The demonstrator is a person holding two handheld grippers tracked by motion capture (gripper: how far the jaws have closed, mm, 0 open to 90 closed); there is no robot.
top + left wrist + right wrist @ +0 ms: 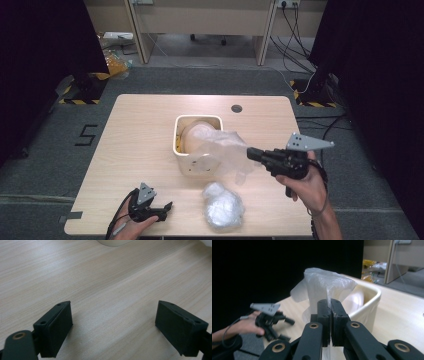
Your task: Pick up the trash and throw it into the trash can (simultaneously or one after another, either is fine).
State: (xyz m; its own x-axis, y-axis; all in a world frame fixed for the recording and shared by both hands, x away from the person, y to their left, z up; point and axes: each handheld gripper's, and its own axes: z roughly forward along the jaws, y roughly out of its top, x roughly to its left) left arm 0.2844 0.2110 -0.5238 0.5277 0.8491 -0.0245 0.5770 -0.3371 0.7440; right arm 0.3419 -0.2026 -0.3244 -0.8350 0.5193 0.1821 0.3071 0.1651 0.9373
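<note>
A cream bin [197,167] stands in the middle of the wooden table [135,140]. A thin clear plastic bag [222,147] rises out of it toward the right. My right gripper [250,153] is shut on an edge of that bag, held above the bin's right side. In the right gripper view the jaws [330,301] pinch a fold of the bag [324,285], with the bin [367,307] behind it. My left gripper [167,210] rests low at the table's front left, open, with bare wood between its jaws [115,322].
A crumpled clear plastic bag [222,206] lies on the table in front of the bin, between the two hands. A small dark round hole [236,108] sits near the far edge. Black curtains and floor cables surround the table.
</note>
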